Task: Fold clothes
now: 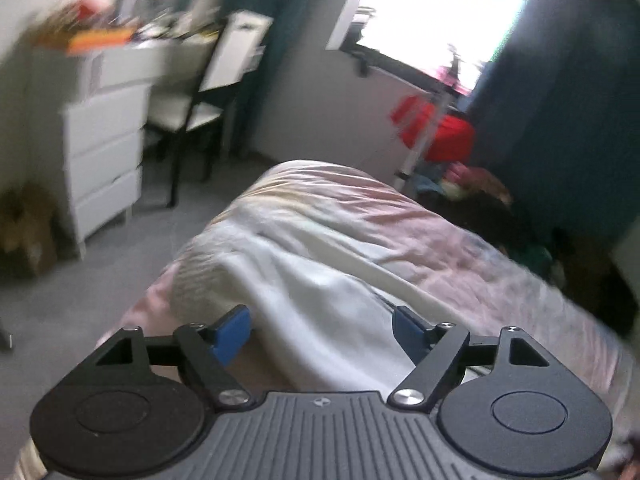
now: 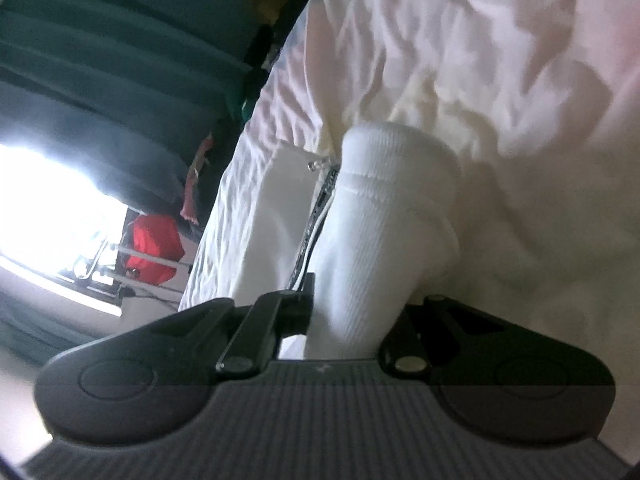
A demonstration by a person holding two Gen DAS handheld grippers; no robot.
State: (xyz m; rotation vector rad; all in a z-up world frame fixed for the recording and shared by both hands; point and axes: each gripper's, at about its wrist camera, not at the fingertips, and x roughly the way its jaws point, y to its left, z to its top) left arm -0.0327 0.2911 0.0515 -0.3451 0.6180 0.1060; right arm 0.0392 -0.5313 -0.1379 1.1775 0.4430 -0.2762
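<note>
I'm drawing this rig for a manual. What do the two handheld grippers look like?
Both share one build. The left gripper has a grey ribbed body, two round black discs, black linkage arms on silver pivot screws, and blue finger pads. The right gripper looks darker; its pads are hidden.

The left gripper (image 1: pixel 322 330) hangs tilted downward with its blue-padded jaws spread wide and nothing between them. The right gripper (image 2: pixel 352 312) also points downward, rolled to one side, its jaws drawn close and clamped on a ribbed white garment (image 2: pixel 372 216).
</note>
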